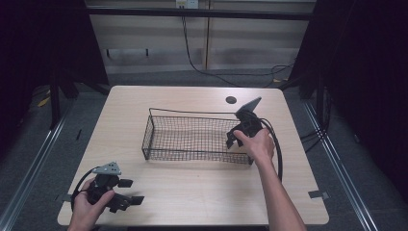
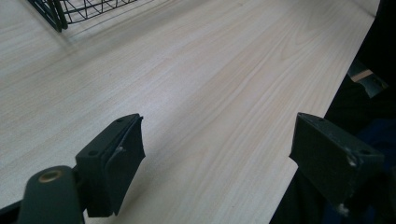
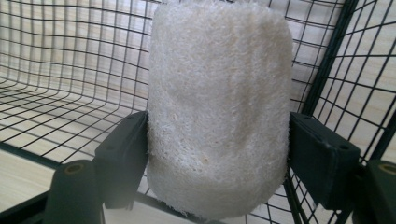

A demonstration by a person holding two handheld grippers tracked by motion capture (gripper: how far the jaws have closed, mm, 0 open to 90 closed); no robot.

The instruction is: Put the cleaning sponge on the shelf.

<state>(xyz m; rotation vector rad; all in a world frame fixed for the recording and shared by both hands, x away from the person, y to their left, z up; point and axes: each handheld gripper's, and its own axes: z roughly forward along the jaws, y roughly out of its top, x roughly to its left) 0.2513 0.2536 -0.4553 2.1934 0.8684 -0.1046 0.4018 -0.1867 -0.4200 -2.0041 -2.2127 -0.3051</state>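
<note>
Lab-like recording bay: black curtains (image 1: 370,72), bare table (image 1: 192,192), floor cables (image 1: 216,74).

loofah (image 3: 218,107) top cropped, wire basket (image 2: 70,11) mostly cut off by frame edge

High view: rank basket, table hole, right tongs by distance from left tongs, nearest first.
From the left tongs at the table's near left corner:
1. Basket, mid-table; its near left corner is closest.
2. Right tongs, at the basket's right end.
3. Table hole, far side, right of centre.
</note>
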